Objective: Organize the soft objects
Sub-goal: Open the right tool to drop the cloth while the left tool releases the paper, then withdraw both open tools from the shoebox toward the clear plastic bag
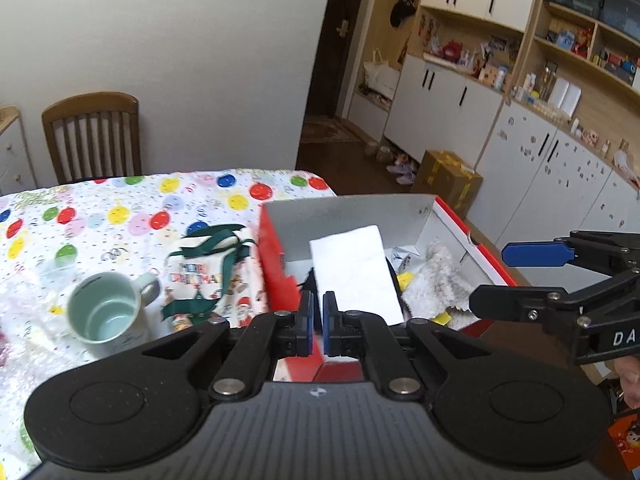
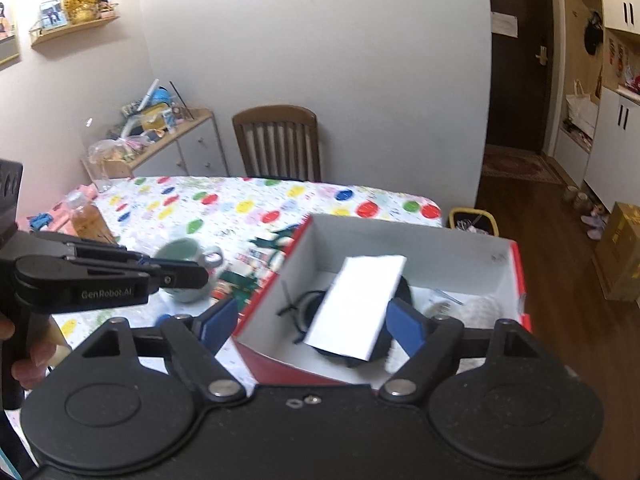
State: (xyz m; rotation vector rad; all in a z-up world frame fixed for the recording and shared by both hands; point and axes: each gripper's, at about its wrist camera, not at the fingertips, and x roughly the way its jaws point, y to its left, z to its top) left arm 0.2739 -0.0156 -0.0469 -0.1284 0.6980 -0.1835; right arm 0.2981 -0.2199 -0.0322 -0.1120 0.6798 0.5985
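The right gripper (image 2: pixel 310 322) stands with its blue pads spread wide and nothing between them. The left gripper (image 1: pixel 316 320) is pinched shut on nothing, hanging over the near wall of the red cardboard box (image 1: pixel 276 248).

Ahead of and below both claws, the folded white cloth (image 2: pixel 356 304) lies propped at a slant across the dark things in the box, with a fluffy cream knit piece (image 1: pixel 436 280) to the right of it. Perched like that, I'd say the cloth could slide or unfold if the box gets knocked.

Left of the left claw, the Christmas-print cloth with green ribbons (image 1: pixel 212 276) lies on the table outside the box. The pale green mug (image 1: pixel 106 314) sits just beside it, so a careless reach could tip the mug or snag a ribbon.
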